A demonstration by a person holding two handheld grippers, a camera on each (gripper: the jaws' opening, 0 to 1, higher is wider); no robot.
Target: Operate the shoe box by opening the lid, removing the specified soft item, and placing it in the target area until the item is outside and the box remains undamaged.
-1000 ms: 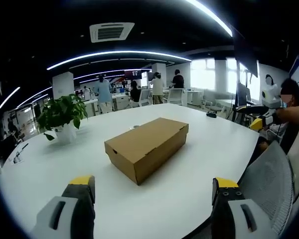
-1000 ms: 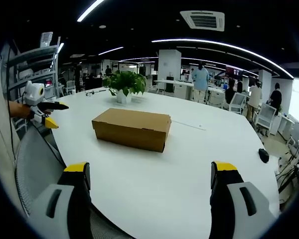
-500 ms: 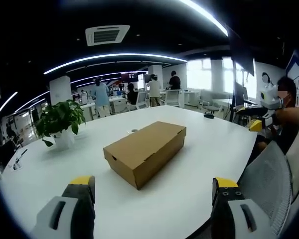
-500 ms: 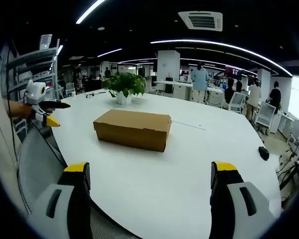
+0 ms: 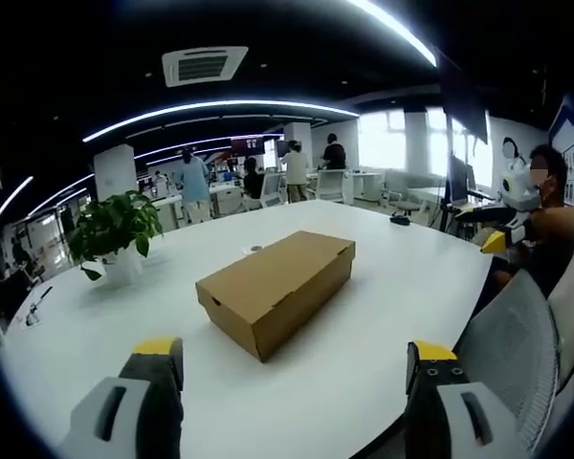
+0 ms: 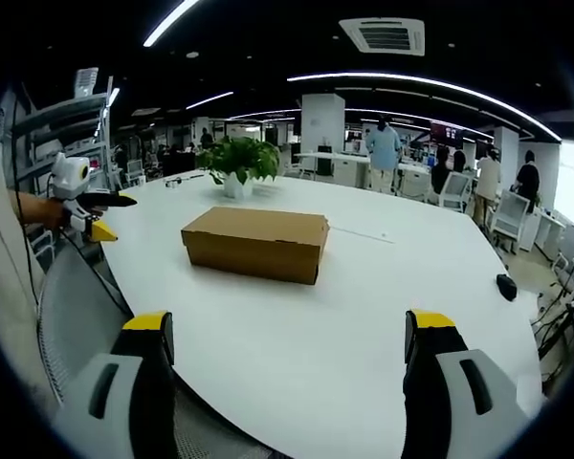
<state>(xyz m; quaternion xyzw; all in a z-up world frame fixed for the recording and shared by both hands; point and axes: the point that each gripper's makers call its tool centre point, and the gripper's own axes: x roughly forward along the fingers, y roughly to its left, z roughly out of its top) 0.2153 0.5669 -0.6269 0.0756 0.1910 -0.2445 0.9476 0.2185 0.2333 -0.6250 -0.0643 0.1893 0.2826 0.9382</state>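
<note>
White round table (image 5: 383, 287) (image 6: 364, 306) spans both views; office behind, with people standing at desks. A mesh chair back (image 5: 512, 335) (image 6: 72, 306) sits at the near edge.

Shoe box (image 5: 275, 288) (image 6: 255, 245): brown cardboard, lid closed, mid-table, well apart from both grippers.

Potted plant (image 5: 117, 223) (image 6: 237, 160): beyond the box, near the far edge.

Left gripper (image 5: 295, 368): jaws spread wide, nothing between them, above the near table edge. The right gripper view shows it from outside (image 6: 88, 212), at the left.

Right gripper (image 6: 294, 339): jaws likewise spread, empty. The left gripper view catches it (image 5: 502, 225) at the right, in a person's hand.

Small dark object (image 5: 400, 220) (image 6: 506, 285) on the table, too small to identify.
</note>
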